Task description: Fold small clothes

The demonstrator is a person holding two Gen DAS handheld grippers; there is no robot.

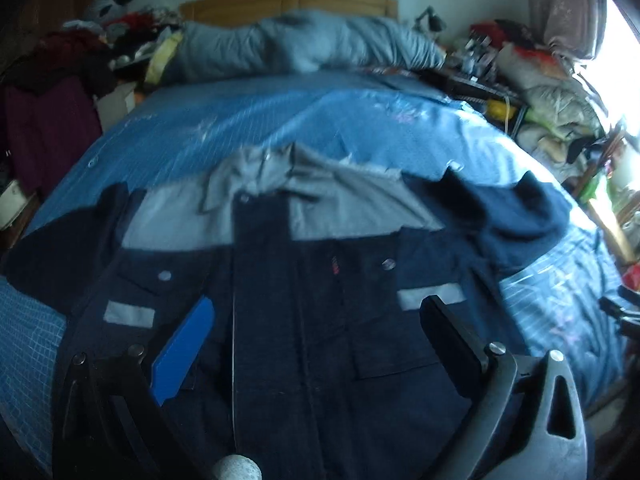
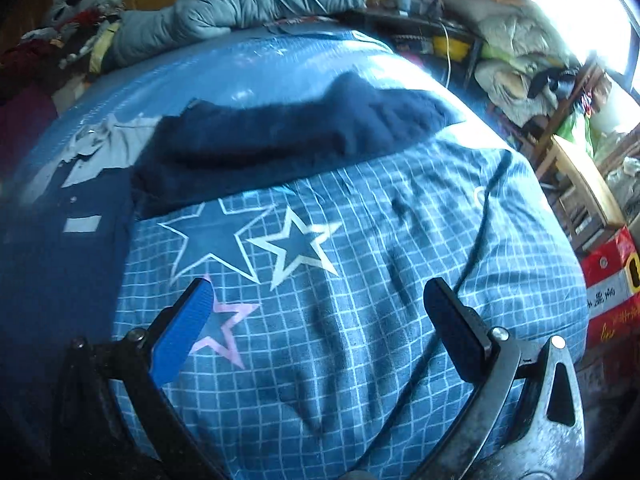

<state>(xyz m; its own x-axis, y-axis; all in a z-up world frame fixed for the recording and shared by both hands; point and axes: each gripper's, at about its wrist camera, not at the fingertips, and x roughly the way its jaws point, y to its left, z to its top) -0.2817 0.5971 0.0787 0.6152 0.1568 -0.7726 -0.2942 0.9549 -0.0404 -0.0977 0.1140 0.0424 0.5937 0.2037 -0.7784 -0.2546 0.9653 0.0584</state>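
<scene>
Jacket [image 1: 304,280] first: it lies face up and buttoned on the bed's blue quilt [image 2: 360,240], grey collar toward the headboard, its left sleeve flat at the far left. Your left gripper [image 1: 316,320] hovers over the chest with its jaws spread wide, gripping nothing. Further right, the other sleeve [image 2: 296,128] is bunched and thrown outward across the checked cover; judging by that, smooth it before folding inward, and pinch at the cuff rather than mid-sleeve. Your right gripper [image 2: 320,312] is equally wide and empty, above the star print. At the far right, a red carton [image 2: 608,280] stands beside the bed; its contents can't be made out.
</scene>
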